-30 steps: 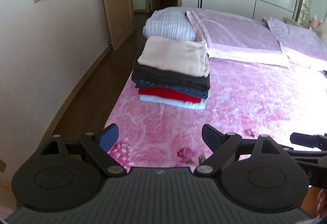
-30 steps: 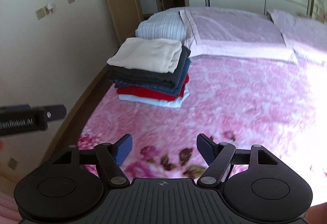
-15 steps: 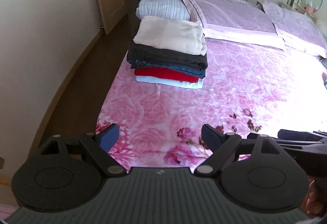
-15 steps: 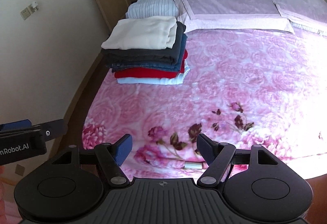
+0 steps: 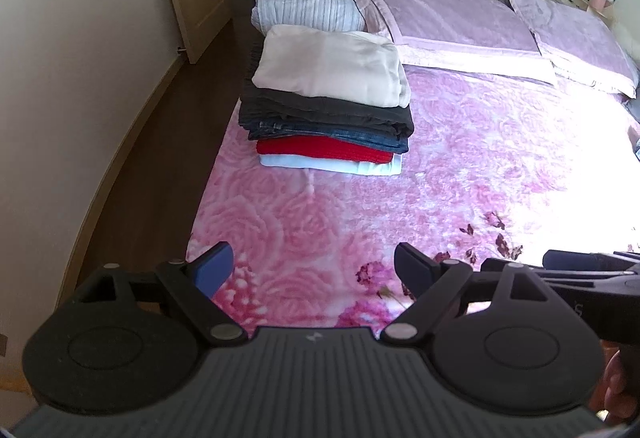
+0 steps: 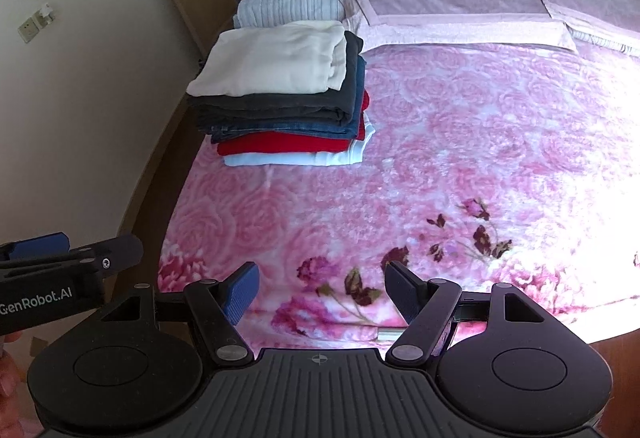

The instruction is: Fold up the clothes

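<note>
1. left wrist view cuts off the right gripper (image 5: 592,270) at the right edge, so only a dark bar of it shows; whether that one is apart cannot be told from this view. a bit of the hand (image 5: 616,386) holding it peeks out at the lower right corner.
2. right wrist view shows the left gripper (image 6: 60,262) only side-on at the left edge, its fingers overlapping.
3. the far right of the bed (image 5: 500,166) is washed out by bright light, and the pattern there is hard to read.
4. the stack of clothes (image 5: 328,102) sits on the pink blanket near the bed's left edge, just in front of the striped pillow (image 5: 304,6). from the top: a cream piece, dark grey, blue denim, red, white.
5. the stack's long side runs across the bed, with folded edges facing the cameras; the layers lie flat and roughly aligned.
6. the left gripper (image 5: 312,266) hangs over the foot of the bed, fingers spread wide apart with nothing between them, pointing toward the stack.
7. the right gripper (image 6: 320,290) is likewise spread apart and empty, level beside the other, well short of the stack.
</note>
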A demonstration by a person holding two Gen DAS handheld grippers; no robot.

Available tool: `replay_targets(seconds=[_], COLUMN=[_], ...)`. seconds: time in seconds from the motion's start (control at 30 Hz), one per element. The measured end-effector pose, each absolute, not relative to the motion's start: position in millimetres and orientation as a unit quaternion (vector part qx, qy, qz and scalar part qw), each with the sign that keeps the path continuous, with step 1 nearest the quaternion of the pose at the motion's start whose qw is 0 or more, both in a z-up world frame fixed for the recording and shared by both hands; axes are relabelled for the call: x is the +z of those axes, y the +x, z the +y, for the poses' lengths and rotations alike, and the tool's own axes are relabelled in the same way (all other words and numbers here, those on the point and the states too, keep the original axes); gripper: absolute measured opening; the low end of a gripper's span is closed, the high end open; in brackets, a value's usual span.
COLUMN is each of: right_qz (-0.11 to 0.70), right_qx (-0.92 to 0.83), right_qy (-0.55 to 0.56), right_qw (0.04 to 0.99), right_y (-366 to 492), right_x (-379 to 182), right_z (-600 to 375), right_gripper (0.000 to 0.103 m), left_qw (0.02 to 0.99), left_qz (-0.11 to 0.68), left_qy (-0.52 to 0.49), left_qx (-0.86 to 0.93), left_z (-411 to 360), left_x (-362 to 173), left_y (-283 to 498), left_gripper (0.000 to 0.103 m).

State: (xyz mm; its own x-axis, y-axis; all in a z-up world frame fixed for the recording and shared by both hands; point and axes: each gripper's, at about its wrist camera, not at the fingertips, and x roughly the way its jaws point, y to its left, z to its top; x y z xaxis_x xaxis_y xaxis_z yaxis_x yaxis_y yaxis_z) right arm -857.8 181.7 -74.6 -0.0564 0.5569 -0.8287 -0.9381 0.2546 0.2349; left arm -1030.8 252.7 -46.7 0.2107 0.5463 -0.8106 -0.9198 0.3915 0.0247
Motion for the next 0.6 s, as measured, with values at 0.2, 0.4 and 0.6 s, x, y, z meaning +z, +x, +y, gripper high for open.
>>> replay_targets(seconds=[0.2,0.4,0.6], right_qz=[0.456,0.455,0.454], right_qx=[0.564,0.559,0.555], right_qy=[-0.219,-0.221,-0.218], right_qw=[0.652,0.657,0.662], right_y=[-861.3,-862.8,-862.0], right_x=[-80.0,-81.5,-83.2], right_z=[201.2,215.6,228.3], right_gripper=[0.073,0.073,0.073], left_qw=[0.742,0.746,0.756], left_qz=[0.391,0.392,0.389], left_qy=[-0.242,-0.236,-0.227], left_qx=[0.488,0.484,0.476], left_z=[271.2,286.2,302.0], left_x=[-51.4,-53.6,-55.2], left_y=[-1029.3,-1028.1,-1025.3], left_gripper=[0.086,0.086,0.085])
